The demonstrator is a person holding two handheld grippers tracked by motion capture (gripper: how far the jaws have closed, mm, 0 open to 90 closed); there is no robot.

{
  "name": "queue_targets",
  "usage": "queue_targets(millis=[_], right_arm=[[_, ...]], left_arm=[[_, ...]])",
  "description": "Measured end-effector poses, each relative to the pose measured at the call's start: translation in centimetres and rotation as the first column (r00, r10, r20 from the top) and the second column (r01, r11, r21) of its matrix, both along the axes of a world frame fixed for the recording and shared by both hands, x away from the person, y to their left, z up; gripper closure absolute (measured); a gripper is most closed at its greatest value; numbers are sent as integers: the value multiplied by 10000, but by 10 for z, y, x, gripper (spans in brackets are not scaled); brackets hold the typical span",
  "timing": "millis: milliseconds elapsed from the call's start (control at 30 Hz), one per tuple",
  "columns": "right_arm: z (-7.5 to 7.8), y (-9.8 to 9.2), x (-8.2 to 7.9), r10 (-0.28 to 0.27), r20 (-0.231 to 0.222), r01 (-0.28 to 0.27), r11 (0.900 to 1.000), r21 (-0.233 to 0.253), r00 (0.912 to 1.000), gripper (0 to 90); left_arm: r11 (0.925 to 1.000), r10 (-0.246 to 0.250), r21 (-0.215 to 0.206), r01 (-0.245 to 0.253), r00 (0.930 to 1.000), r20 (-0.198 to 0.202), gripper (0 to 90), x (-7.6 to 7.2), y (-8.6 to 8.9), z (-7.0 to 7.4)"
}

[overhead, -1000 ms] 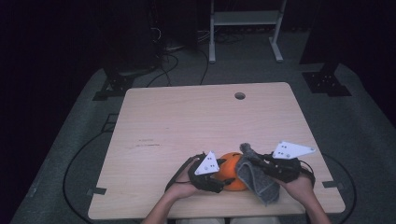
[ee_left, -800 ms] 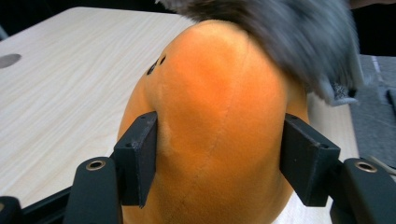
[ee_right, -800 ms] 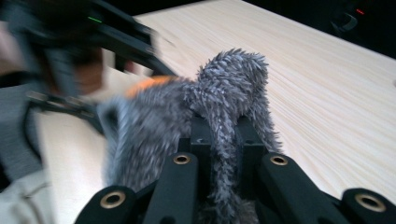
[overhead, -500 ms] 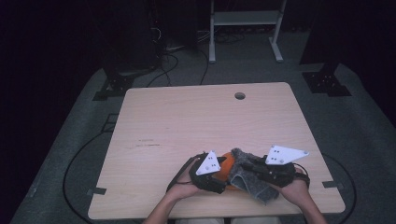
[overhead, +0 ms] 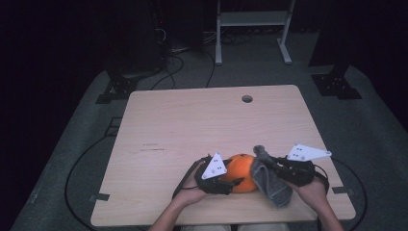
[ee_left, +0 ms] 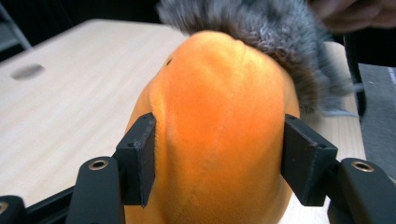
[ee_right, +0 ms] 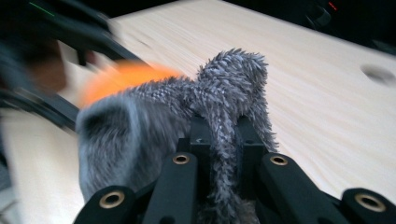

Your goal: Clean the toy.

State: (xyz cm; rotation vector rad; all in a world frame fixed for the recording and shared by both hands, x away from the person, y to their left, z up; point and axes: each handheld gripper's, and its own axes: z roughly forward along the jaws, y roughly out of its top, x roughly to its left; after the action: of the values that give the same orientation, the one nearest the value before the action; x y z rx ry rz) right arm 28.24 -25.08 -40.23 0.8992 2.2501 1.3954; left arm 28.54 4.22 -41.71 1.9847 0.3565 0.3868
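The soft ball (overhead: pixel 241 172) was bright orange, like a pumpkin, with a paler orange glow on top in the left gripper view (ee_left: pixel 219 135). The fuzzy cloth (overhead: pixel 272 180) was dark grey, and up close its little hairs (ee_right: pixel 224 98) looked grey with lighter tips. The table (overhead: pixel 192 125) was pale wood with thin light-brown lines, and it had a dark round hole (overhead: pixel 247 98). Both grippers, left (overhead: pixel 230 183) and right (overhead: pixel 269 161), were black, and each carried a light grey plate. Small gold rings sat on the black jaws. The floor (overhead: pixel 375 125) was grey, with black cables (overhead: pixel 72 173) on it. A white stand (overhead: pixel 250 29) stood at the back.
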Motion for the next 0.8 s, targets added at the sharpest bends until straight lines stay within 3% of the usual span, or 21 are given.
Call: queue_targets(millis=[67,100,167,200,233,267,300,333,367,400,433,500,600,700,733,800], right_arm=[[4,-1,0,-19,99,11,9974,724,9999,805],[10,7,-2,216,323,-244,9959,868,9992,806],[13,13,-3,384,388,-420,9944,974,9985,805],[17,35,-4,767,574,-817,9926,896,9954,805],[17,35,-4,767,574,-817,9926,896,9954,805],[15,50,0,886,558,-923,9935,671,9945,805],[15,50,0,886,558,-923,9935,671,9945,805],[7,57,6,849,261,-856,9959,298,9961,805],[7,57,6,849,261,-856,9959,298,9961,805],[-1,55,8,889,61,-890,9957,258,9960,805],[-5,52,7,960,-55,-959,9953,105,9954,805],[-10,46,5,1032,-190,-1029,9946,146,9945,804],[-17,36,1,1218,-395,-1212,9925,176,9918,804],[-19,30,-1,1400,-446,-1402,9901,-12,9891,802],[-20,28,-2,1363,-450,-1367,9906,-55,9896,802],[-22,22,-1,1111,-484,-1118,9937,-120,9926,802]], left_arm=[[9981,536,285,-553,9969,579,361,-1,2,5],[9921,1038,589,-1106,9887,1078,361,-1,1,7],[9790,1506,1124,-1702,9748,1644,360,-1,-2,5],[9709,1614,1471,-1891,9700,1817,356,-1,-5,0],[9681,1566,1676,-1863,9719,1760,356,-1,-7,-3],[9704,1356,1800,-1609,9801,1451,329,-1,-9,-7],[9785,947,1742,-1106,9908,971,329,-1,-9,-11],[9849,521,1633,-574,9980,366,290,1,-6,-10],[9849,521,1633,-574,9980,366,273,1,-6,-10],[9944,-401,947,478,9958,-818,245,5,4,-4],[9944,-867,512,925,9907,-1050,226,6,12,0],[9940,-1003,333,1041,9899,-1007,223,7,17,2],[9993,-338,102,350,9942,-1023,196,13,20,0],[9983,492,336,-466,9956,-802,198,16,16,-6],[9970,593,555,-545,9941,-904,205,17,14,-9],[9980,423,521,-370,9935,-1054,255,16,13,-14]])
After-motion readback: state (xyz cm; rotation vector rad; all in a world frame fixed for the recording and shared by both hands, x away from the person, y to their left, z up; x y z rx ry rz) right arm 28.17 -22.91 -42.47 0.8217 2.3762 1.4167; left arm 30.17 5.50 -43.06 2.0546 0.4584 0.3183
